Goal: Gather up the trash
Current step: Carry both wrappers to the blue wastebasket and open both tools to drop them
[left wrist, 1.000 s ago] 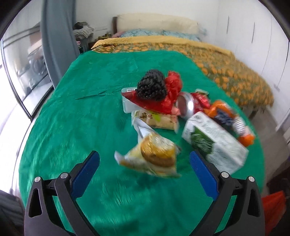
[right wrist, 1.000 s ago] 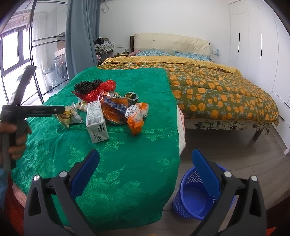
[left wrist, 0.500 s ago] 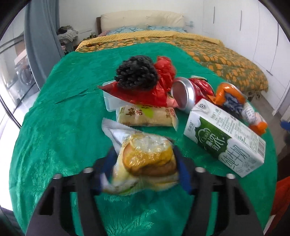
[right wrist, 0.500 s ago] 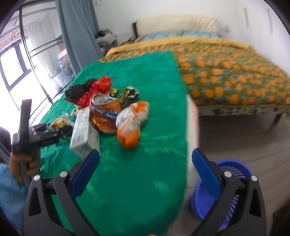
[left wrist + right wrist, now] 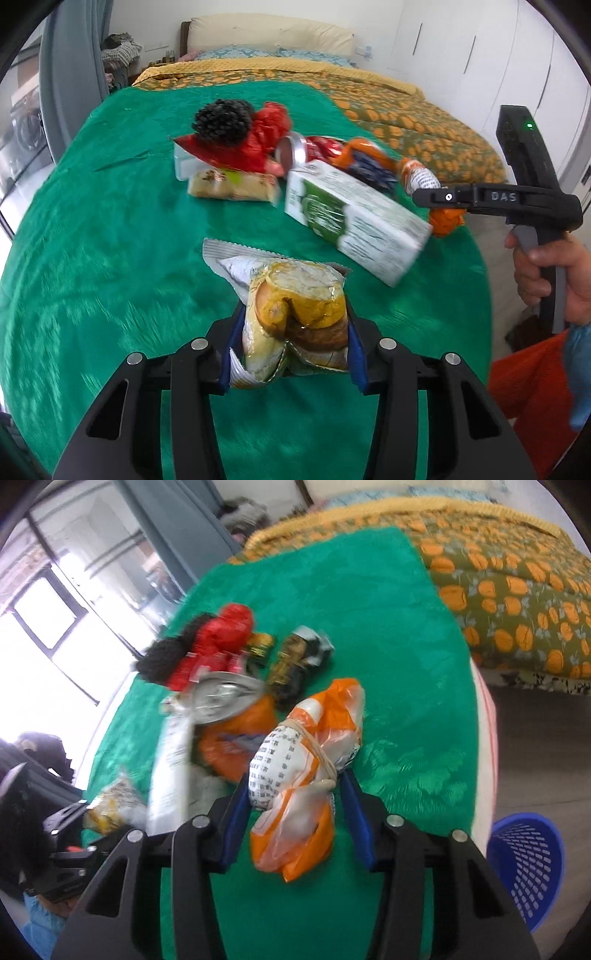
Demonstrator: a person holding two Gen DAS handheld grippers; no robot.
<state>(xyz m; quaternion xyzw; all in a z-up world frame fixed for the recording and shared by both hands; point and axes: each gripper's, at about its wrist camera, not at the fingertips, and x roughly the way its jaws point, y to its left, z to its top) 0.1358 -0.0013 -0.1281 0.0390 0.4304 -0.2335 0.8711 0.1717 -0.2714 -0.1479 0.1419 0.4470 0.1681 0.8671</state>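
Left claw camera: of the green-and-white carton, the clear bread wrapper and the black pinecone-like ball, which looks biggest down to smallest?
1. green-and-white carton
2. clear bread wrapper, near the carton's size, but closest to the camera, so unsure
3. black pinecone-like ball, farthest away

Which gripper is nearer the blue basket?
Right. The right gripper is closing around the orange bag at the bed's edge above the blue basket; the left gripper sits farther in.
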